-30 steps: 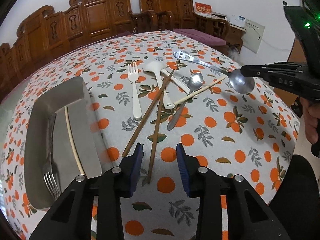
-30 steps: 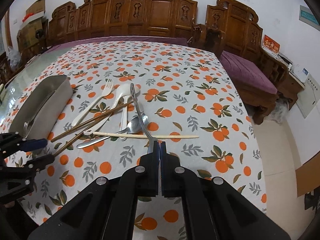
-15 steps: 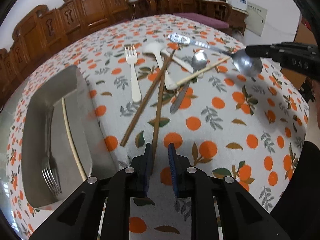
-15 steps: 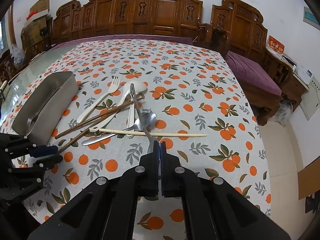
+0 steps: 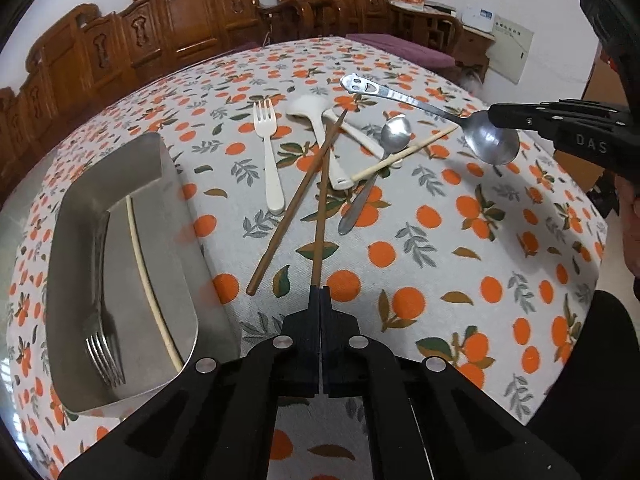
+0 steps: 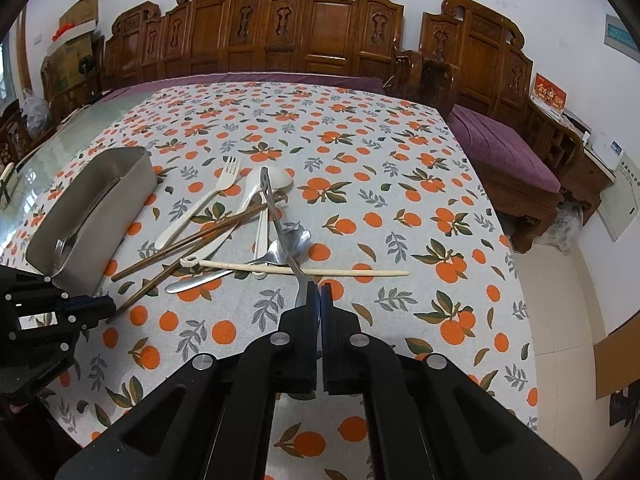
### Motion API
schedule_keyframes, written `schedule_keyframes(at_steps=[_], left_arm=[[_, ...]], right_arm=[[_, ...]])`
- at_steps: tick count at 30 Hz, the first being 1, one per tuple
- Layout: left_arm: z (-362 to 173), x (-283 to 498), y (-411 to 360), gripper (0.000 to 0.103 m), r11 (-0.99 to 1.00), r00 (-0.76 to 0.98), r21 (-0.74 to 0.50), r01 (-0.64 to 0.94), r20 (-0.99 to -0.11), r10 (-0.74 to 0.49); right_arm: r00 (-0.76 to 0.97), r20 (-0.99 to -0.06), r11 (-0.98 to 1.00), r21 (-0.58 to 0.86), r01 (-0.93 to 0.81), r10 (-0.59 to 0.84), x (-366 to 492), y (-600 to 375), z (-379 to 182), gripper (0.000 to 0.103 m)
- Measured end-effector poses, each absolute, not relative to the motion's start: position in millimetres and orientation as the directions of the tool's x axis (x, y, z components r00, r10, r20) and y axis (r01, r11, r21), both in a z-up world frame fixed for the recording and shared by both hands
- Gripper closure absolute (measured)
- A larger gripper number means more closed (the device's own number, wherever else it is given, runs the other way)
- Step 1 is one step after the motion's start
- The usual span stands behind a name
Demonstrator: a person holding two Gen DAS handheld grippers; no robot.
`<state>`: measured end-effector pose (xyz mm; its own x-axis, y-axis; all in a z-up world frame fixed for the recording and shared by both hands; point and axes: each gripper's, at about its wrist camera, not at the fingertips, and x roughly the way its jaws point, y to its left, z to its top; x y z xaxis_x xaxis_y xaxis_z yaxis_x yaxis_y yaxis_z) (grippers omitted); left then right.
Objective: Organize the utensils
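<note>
My left gripper is shut on the near end of a brown chopstick, whose far end lies in the pile. A second brown chopstick lies beside it. My right gripper is shut on the bowl of a steel spoon with a smiley-face handle, held above the table; the spoon also shows in the left wrist view. A steel tray on the left holds a metal fork and a pale chopstick. The tray also shows in the right wrist view.
On the orange-print cloth lie a white plastic fork, white spoons, a steel spoon and a pale chopstick. Carved wooden chairs stand behind the table. The table edge drops off at right.
My left gripper moved forward and closed on the near end of the brown chopstick. My right gripper kept holding the smiley spoon, shifting only slightly.
</note>
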<state>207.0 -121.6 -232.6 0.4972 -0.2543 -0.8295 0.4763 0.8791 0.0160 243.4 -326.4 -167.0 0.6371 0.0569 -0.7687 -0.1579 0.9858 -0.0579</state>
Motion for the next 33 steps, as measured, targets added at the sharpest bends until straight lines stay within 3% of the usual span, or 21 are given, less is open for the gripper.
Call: schedule_keyframes(at_steps=[9, 15, 30, 32, 33], left_arm=[[-222.3, 207.1, -125.4, 0.103, 0.882, 0.511, 0.024, 0.47, -0.823, -0.249], [-229.4, 210.7, -130.7, 0.089, 0.882, 0.494, 0.042, 0.469, -0.84, -0.223], [-244.5, 217.9, -133.6, 0.088, 0.891, 0.463, 0.05, 0.452, -0.867, -0.186], [-245.0, 221.7, -133.0, 0.09, 0.894, 0.455, 0.029, 0.448, -0.868, -0.2], [-245.4, 223.4, -132.9, 0.097, 0.893, 0.448, 0.015, 0.449, -0.869, -0.21]], right_arm=[[0.654, -0.753, 0.985, -0.048, -0.166, 0.074, 234.7, -325.6, -151.6, 0.101], [0.658, -0.747, 0.982, -0.035, -0.187, 0.099, 233.2, -323.1, -146.2, 0.101], [0.654, -0.747, 0.981, -0.007, -0.191, 0.122, 235.6, -323.4, -144.7, 0.101], [0.65, -0.751, 0.982, -0.008, -0.188, 0.118, 236.3, -324.8, -147.2, 0.101], [0.647, -0.754, 0.983, -0.008, -0.185, 0.116, 236.7, -326.0, -148.8, 0.101]])
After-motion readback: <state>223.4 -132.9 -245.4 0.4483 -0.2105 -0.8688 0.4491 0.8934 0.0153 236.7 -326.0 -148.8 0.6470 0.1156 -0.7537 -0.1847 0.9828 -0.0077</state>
